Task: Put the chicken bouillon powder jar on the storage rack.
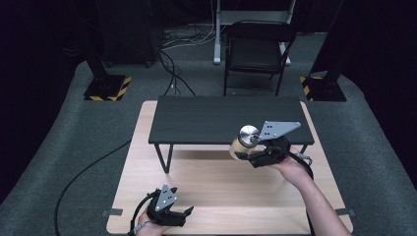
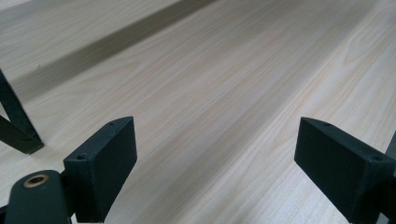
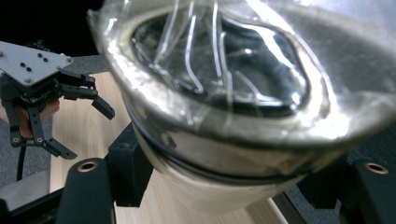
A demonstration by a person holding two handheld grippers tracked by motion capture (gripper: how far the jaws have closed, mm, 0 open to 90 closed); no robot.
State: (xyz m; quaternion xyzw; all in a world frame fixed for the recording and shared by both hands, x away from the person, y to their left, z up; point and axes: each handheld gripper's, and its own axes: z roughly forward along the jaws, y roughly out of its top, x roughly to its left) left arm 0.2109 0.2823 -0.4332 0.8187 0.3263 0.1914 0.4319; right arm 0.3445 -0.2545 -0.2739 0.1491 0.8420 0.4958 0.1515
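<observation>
A cream-coloured cup (image 1: 243,140) with a shiny silver top is held tilted above the table, just in front of the black low shelf (image 1: 226,118). My right gripper (image 1: 241,149) is shut on the cup's body. In the right gripper view the cup (image 3: 219,84) looms very close, its top sealed with crinkled clear film, between the jaws of my right gripper (image 3: 233,186). My left gripper (image 1: 186,215) rests near the front left of the wooden table (image 1: 221,196), open with nothing in it. Its jaws stand wide apart over bare wood in the left gripper view (image 2: 215,163).
The black shelf stands on thin legs (image 2: 14,126) across the back half of the table. A black folding chair (image 1: 258,49) and loose cables (image 1: 172,73) lie beyond on the grey carpet. My left gripper (image 3: 88,134) shows far off in the right gripper view.
</observation>
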